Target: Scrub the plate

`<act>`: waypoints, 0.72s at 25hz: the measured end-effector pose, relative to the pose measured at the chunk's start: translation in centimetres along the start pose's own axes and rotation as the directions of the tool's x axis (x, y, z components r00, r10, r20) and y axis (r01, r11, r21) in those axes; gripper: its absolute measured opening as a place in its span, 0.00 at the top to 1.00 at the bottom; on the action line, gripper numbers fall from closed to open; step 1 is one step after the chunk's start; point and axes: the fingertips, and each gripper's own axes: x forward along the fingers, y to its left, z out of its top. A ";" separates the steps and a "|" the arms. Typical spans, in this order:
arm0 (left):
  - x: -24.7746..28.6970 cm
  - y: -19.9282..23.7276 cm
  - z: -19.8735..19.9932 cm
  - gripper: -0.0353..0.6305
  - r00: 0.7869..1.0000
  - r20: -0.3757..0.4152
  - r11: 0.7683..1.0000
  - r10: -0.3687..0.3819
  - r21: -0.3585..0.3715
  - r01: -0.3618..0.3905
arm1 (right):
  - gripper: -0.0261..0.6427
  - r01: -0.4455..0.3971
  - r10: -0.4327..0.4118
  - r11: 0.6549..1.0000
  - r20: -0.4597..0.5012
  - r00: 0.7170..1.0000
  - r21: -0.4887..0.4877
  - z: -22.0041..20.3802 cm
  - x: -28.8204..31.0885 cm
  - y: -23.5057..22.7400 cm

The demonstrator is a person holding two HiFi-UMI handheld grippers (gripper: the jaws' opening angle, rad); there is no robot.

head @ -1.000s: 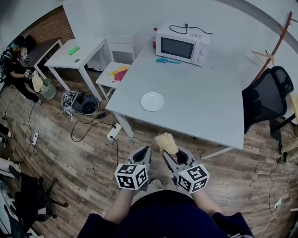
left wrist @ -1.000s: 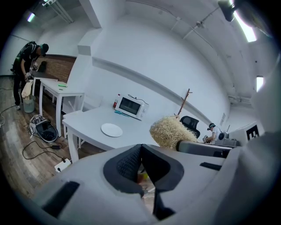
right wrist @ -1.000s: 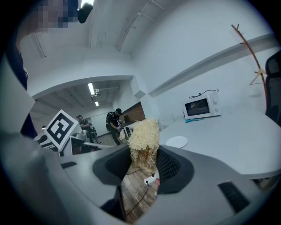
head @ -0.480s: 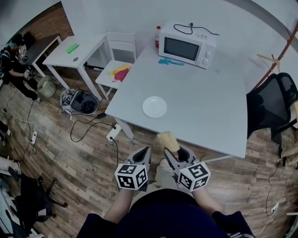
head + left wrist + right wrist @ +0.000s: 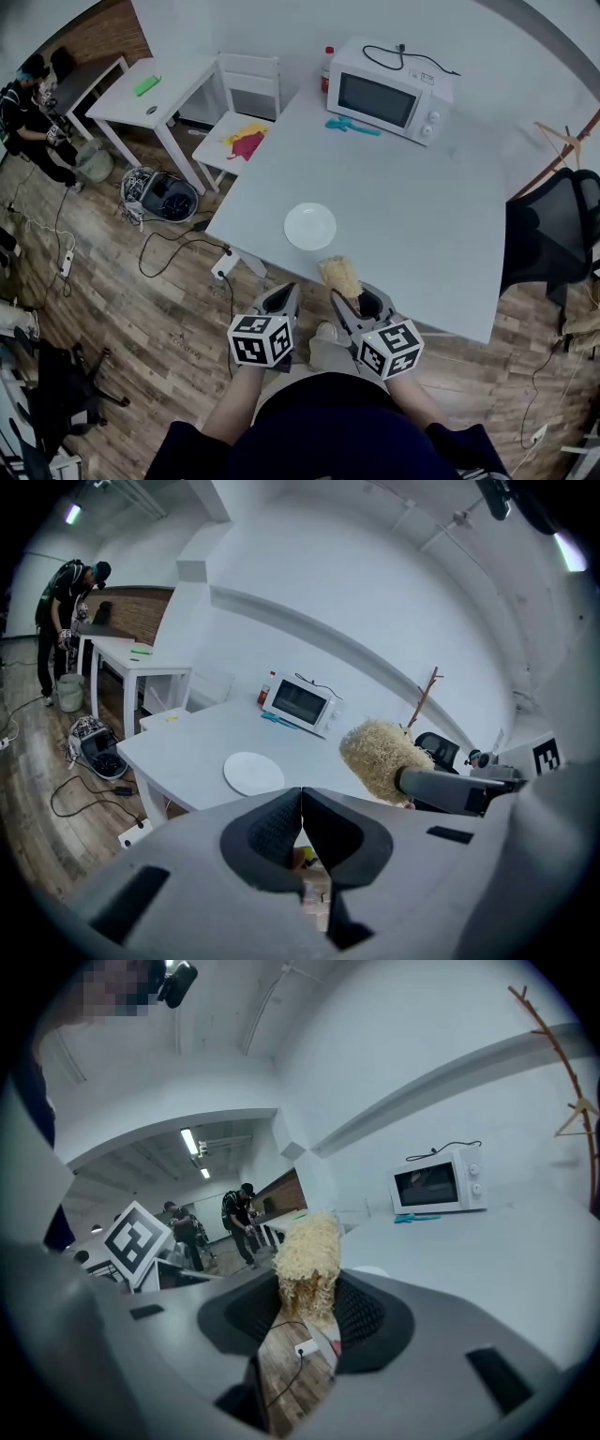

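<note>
Table [image 5: 422, 206]: plate [image 5: 309, 226] just beyond right hand-held gripper [image 5: 349, 302] clamping scrubber [image 5: 339, 276]; left hand-held gripper [image 5: 281, 298] closed, empty.

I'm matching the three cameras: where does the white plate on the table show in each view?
Head view: the plate sits mid-frame, just ahead of the scrubber.
Left gripper view: slightly left of centre.
Right gripper view: probably the pale sliver right of the scrubber.
Shared landmark: the microwave, beyond the plate in all three.

White plate [image 5: 310, 226], straw-yellow scrubber [image 5: 339, 276], pale table [image 5: 422, 216], perhaps teal tool [image 5: 353, 127]
</note>
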 end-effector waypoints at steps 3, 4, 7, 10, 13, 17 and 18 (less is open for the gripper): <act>2.1 1.3 0.6 0.92 1.000 -0.005 0.999 0.025 -0.027 -0.026 | 0.71 -0.009 0.009 1.000 -0.017 1.000 0.003 0.3 1.0 -1.9; 2.8 1.9 0.8 0.92 0.999 -0.006 0.999 0.036 -0.036 -0.036 | 0.71 -0.014 0.014 1.000 -0.022 1.000 0.005 0.4 1.5 -2.6; 5.0 3.7 1.4 0.92 0.998 -0.009 0.996 0.064 -0.067 -0.065 | 0.71 -0.033 0.034 0.999 -0.038 0.999 0.007 0.9 2.9 -4.3; 7.3 5.5 2.0 0.92 0.997 -0.018 0.990 0.079 -0.112 -0.080 | 0.71 -0.058 0.058 0.998 -0.055 0.997 -0.001 1.3 4.4 -5.9; 9.6 7.4 2.1 0.92 0.994 -0.037 0.983 0.099 -0.153 -0.103 | 0.71 -0.081 0.081 0.997 -0.067 0.994 -0.003 1.5 5.6 -7.3; 12.3 9.7 1.6 0.91 0.990 -0.082 0.976 0.116 -0.175 -0.129 | 0.71 -0.101 0.101 0.995 -0.084 0.991 0.007 1.6 6.7 -8.9; 12.9 10.2 1.5 0.84 0.989 -0.093 0.975 0.119 -0.178 -0.134 | 0.71 -0.105 0.105 0.994 -0.090 0.990 0.009 1.5 7.0 -9.2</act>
